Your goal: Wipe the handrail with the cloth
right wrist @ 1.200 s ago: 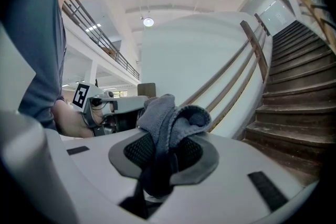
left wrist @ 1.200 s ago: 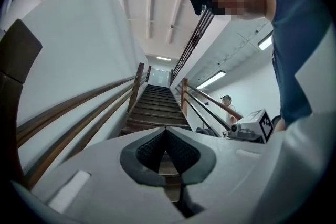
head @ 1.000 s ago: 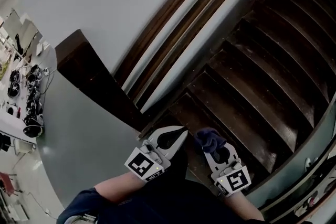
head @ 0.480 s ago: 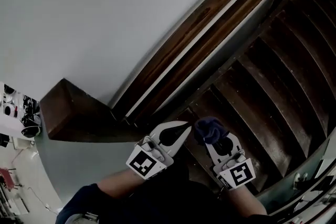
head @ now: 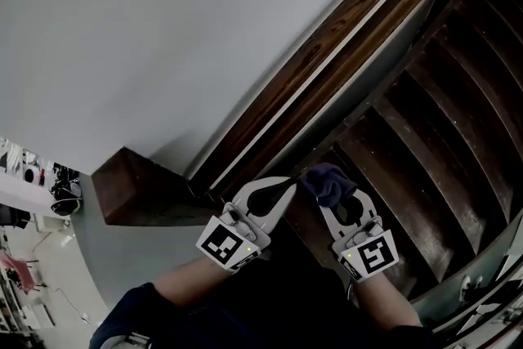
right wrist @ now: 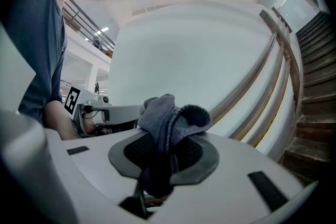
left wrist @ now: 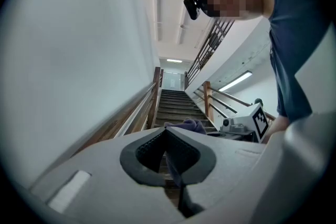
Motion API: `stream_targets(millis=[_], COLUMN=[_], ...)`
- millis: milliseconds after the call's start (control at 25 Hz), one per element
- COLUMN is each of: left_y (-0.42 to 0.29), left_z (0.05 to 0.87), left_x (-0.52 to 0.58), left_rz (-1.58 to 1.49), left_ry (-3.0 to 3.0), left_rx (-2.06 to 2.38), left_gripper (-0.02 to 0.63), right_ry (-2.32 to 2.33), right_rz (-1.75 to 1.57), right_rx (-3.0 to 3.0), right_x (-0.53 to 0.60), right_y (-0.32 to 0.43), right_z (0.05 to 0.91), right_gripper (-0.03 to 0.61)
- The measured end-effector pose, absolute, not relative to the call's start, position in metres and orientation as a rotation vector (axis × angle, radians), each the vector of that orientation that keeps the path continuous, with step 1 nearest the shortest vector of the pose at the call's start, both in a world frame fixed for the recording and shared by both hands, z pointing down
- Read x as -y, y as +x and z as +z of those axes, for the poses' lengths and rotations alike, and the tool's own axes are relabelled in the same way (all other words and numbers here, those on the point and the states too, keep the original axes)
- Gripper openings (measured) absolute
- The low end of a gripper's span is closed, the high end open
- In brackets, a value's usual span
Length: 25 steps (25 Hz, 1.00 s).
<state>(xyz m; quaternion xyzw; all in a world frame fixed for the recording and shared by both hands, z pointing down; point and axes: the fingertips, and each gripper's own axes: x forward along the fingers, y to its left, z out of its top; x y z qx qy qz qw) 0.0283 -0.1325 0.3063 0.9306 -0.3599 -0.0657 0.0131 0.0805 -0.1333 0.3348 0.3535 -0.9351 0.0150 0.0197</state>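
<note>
Over the last second the right gripper [head: 327, 207], its jaws pinching the bunched cloth [head: 328, 183], and the left gripper [head: 286, 185], jaws pressed together on nothing, have edged nearer the handrail [head: 310, 57], not yet touching it, so wiping seems about to begin.

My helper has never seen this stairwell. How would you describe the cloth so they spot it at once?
At the near end of the dark wooden stairs, find the right gripper. The cloth is the bunched bluish rag pinched in its jaws; the left gripper beside it holds nothing.
</note>
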Motion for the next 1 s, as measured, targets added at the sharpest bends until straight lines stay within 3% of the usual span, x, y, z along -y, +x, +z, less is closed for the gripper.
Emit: stream_targets(millis=[400,1000], left_y=[0.03,0.016], left_z=[0.315,0.359], left_x=[0.162,0.292], left_rz=[-0.18,-0.206], left_ry=[2.813,2.794], left_rx=[1.286,1.332], left_gripper=[0.003,0.003], right_ry=[0.974,1.168], right_rz=[-0.007,-0.344], right_rx=[2.927,2.758], right_x=[0.179,0.385], right_y=[0.08,0.065], right_z=[0.34,0.372], right_gripper=[0.097,0.097])
